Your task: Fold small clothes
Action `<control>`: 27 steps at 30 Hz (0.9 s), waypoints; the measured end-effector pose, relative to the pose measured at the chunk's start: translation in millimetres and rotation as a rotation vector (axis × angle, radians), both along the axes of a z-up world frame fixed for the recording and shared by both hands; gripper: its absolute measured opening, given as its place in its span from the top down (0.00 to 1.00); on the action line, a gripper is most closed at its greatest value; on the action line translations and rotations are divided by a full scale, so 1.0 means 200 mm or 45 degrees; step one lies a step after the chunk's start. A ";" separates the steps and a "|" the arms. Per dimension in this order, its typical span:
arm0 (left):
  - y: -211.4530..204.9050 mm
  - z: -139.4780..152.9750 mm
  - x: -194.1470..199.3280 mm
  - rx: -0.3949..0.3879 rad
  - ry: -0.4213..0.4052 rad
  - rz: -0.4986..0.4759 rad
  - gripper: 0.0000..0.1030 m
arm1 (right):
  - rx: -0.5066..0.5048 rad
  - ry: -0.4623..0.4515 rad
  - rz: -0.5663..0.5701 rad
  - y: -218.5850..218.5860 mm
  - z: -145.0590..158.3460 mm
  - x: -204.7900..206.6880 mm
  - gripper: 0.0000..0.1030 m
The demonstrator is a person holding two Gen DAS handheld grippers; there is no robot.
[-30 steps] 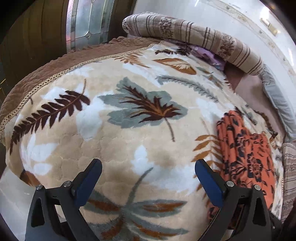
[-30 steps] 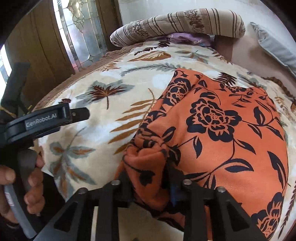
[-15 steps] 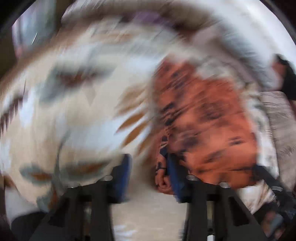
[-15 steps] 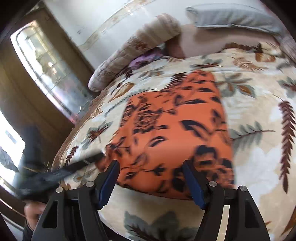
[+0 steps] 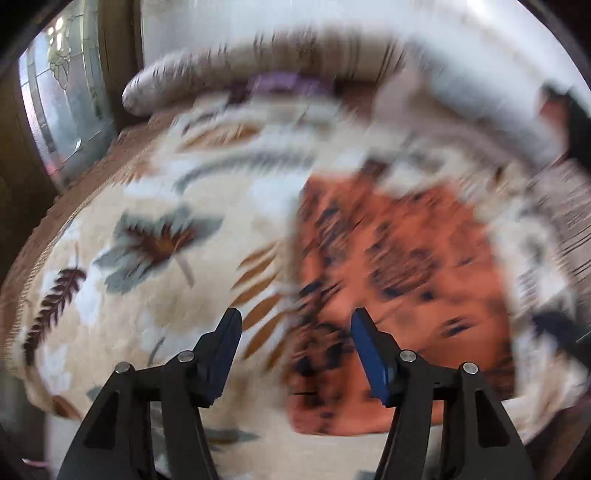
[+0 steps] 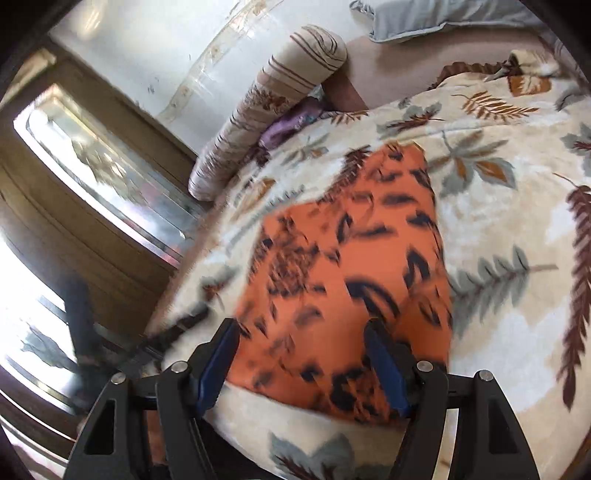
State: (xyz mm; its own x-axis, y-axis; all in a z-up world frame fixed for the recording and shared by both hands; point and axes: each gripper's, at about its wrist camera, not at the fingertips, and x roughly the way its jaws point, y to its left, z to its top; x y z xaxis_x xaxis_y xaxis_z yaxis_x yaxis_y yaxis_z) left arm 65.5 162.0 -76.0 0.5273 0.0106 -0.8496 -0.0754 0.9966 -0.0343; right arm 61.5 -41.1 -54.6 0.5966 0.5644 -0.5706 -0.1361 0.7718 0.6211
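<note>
An orange garment with a black flower print (image 6: 354, 273) lies flat on the leaf-patterned blanket (image 6: 517, 332). In the blurred left wrist view the garment (image 5: 406, 277) lies to the right of centre. My left gripper (image 5: 295, 325) is open and empty, above the garment's near left edge. My right gripper (image 6: 301, 334) is open and empty, its jaws spread over the garment's near edge. The left gripper shows as a dark blur at the left of the right wrist view (image 6: 177, 325).
A striped bolster (image 6: 269, 99) lies at the bed's far end with a purple cloth (image 6: 284, 125) beside it. A grey pillow (image 6: 424, 18) lies at the back. A glazed wooden door (image 5: 62, 110) stands to the left. The blanket's near edge (image 5: 332, 454) drops off below the grippers.
My right gripper let go of the garment's bunched corner and opened. The garment now lies flat. My left gripper swung right toward the garment, narrowed, then opened wider again.
</note>
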 end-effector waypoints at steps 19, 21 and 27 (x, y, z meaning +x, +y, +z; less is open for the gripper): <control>0.02 -0.08 0.05 0.042 0.023 0.026 0.31 | -0.041 0.321 -0.004 -0.01 -0.26 0.63 0.23; 0.01 -0.08 0.05 0.046 0.022 0.028 0.31 | -0.078 0.305 0.010 0.01 -0.26 0.62 0.23; 0.01 -0.07 0.04 0.051 0.022 0.031 0.31 | -0.052 0.300 0.005 -0.02 -0.27 0.61 0.23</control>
State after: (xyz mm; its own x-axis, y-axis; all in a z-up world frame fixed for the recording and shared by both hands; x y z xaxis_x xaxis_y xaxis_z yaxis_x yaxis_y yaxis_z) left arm 73.3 164.7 -90.4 0.5114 0.0579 -0.8574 -0.1003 0.9949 0.0074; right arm 183.7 -45.1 -108.2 0.4418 0.5400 -0.7164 0.0057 0.7969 0.6041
